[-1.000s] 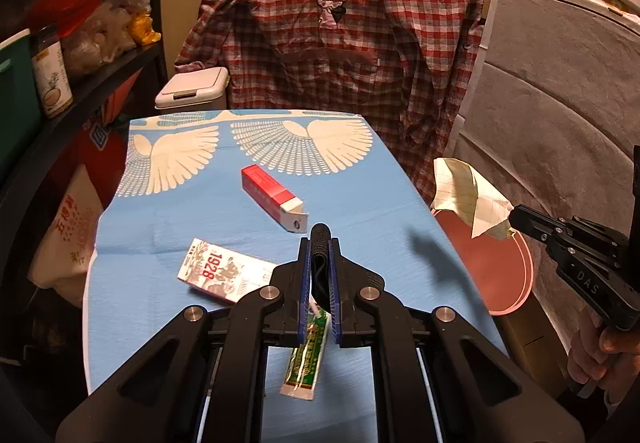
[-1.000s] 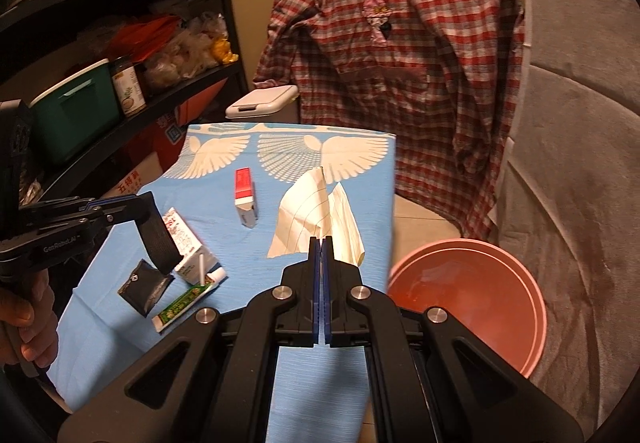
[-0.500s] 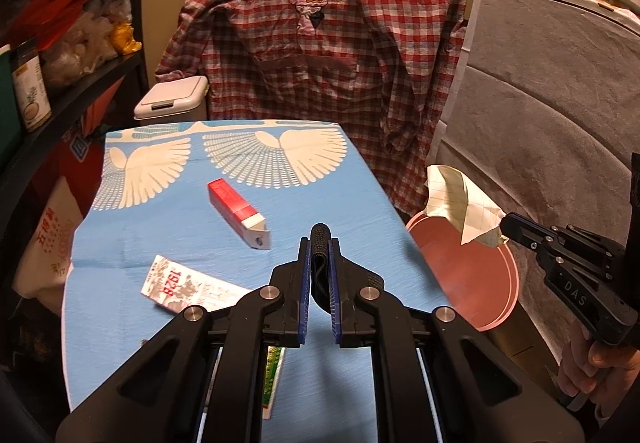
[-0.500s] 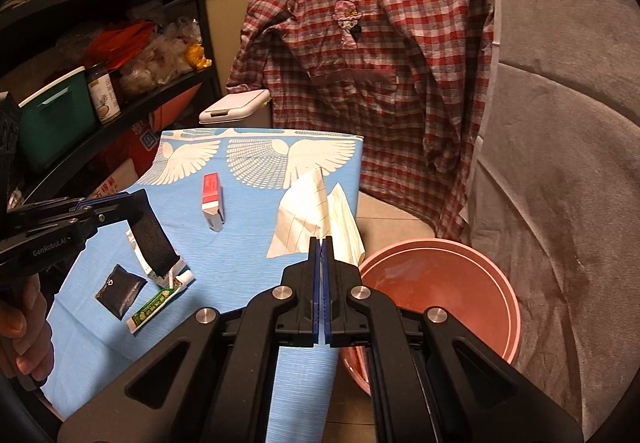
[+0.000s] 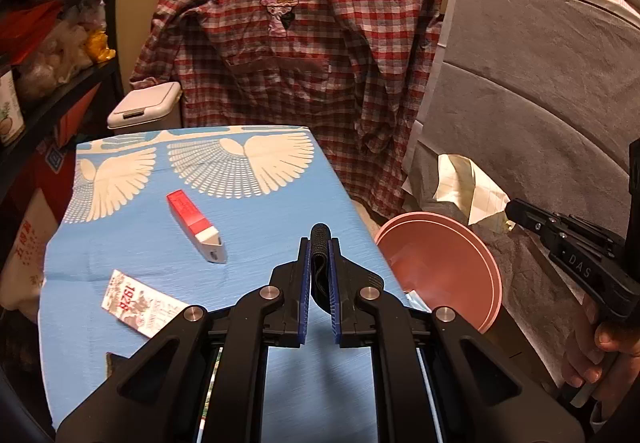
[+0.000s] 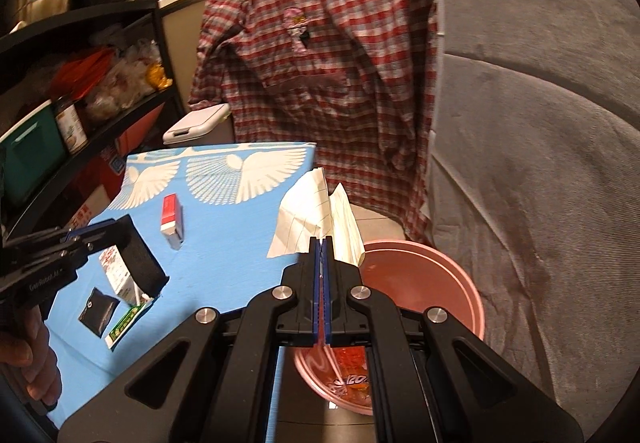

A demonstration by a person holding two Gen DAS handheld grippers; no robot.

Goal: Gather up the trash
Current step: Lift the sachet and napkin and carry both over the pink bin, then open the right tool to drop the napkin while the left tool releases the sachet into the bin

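While the left gripper (image 5: 320,243) pinches a black strip, the right gripper's (image 6: 322,243) clamped paper (image 6: 316,219) has swung from the table over the pink bin (image 6: 460,283)

Blue tablecloth (image 5: 132,243): matt woven cloth. Pink basin (image 6: 448,283), right of the claw: smooth glossy plastic. Creased sheet (image 6: 316,219) at the fingertips: ruled paper. Plaid shirt (image 5: 304,55) beyond: soft cloth.

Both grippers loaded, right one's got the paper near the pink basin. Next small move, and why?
Probably carry the right gripper a bit further over the pink basin, then open. It is shut on the folded paper, which hangs at the basin's near rim rather than clearly over its middle. The left gripper holds a black item above the blue table.
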